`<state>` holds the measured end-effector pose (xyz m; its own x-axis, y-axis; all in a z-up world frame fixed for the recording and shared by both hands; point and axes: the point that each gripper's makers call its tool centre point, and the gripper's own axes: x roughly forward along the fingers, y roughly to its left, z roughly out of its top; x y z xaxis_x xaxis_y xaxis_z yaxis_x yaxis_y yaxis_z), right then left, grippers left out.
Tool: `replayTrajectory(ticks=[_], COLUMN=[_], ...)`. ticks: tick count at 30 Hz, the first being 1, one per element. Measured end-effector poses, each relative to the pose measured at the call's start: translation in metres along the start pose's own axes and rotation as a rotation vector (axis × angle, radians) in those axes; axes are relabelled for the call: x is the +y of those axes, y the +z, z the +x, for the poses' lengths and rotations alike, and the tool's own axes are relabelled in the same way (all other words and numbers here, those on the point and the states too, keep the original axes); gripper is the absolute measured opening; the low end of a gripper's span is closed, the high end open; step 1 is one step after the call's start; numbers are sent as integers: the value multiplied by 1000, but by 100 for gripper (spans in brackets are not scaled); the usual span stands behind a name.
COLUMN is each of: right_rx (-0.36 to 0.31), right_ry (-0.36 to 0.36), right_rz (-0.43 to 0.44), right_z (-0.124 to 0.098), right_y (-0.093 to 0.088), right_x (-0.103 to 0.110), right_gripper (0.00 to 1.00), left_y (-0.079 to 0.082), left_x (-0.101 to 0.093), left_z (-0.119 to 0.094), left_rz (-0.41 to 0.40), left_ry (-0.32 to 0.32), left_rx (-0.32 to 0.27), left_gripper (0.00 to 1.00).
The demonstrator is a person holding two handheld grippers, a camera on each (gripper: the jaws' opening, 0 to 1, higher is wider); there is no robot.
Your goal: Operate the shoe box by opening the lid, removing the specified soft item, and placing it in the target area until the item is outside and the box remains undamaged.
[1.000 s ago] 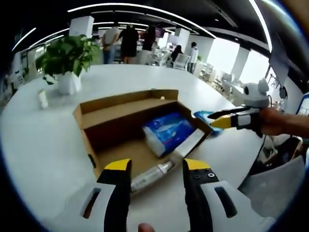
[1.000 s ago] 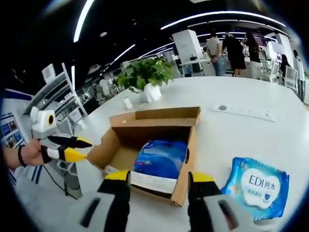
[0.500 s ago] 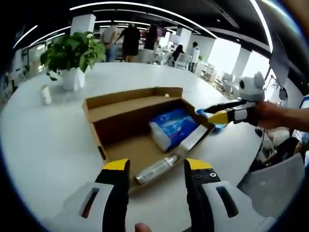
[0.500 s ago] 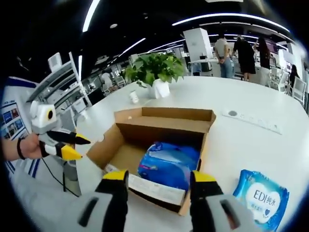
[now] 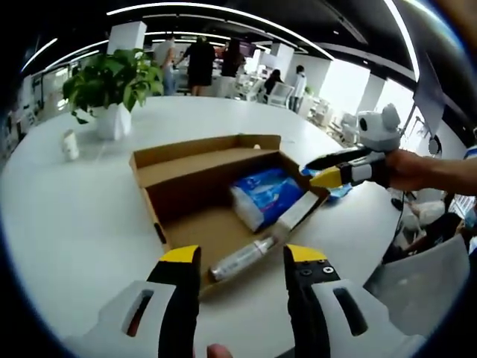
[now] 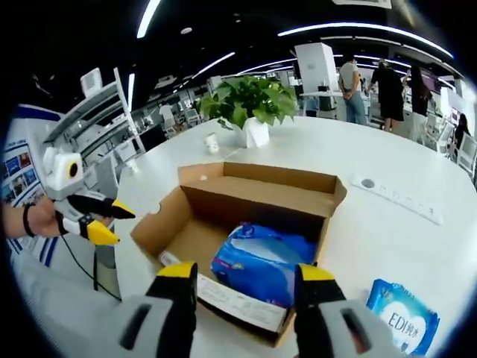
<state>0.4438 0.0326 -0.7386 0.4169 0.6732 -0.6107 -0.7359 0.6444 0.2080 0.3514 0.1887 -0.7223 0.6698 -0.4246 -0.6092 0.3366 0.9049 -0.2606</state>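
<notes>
Yellow-tipped jaws of the left gripper (image 5: 241, 261) rise from the bottom of the left gripper view, parted with nothing between them; the right gripper (image 6: 240, 277) stands the same way at the bottom of the right gripper view, released and empty. Just past both sits the cardboard shoe box (image 6: 192, 195), lid flaps already folded back, on the white table (image 5: 67, 216). In the left gripper view a silvery tube (image 5: 241, 259) lies near the lower centre of the box floor. Beyond it, centre frame, rests the blue soft pack (image 5: 264, 195), likely the item to take out, against the box's right-hand wall. Its wrapper looks plump and crinkled, so it should be light, squashy and a little slick; a pinch across its raised middle or a free end would probably hold best, kept clear of the thin cardboard wall. A second pack, marked EDI (image 6: 403, 322), already lies outside at lower right of the right gripper view. Farther off, upper left, stands a potted plant (image 5: 110, 86).
</notes>
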Motion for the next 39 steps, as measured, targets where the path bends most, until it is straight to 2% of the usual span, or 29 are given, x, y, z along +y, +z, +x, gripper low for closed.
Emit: replayTrajectory(ticks=[17,25,28,32,39], right_rx=[125,166,174,207,252], right_ry=[45,58,70,79,89], right_rz=[-191,-290,-300,-360,-435], right_z=[24,35,39,44,57], right_y=[-10,-9,-8,-11,-13], right_x=[-5,-10,-8,-6,-17], right_gripper=[53,55,57,58,62], left_y=[-2,-7,-9,-10,-8], left_x=[2,16,18,21,23], left_z=[-10,-8,-7,-7,-7], left_rz=[-13,-30,-29,-33,-39], left_ry=[-6,0,-1,0,2], left_rx=[-15,-17,-15,-17,-24], left_gripper=[45,44,44,44,44])
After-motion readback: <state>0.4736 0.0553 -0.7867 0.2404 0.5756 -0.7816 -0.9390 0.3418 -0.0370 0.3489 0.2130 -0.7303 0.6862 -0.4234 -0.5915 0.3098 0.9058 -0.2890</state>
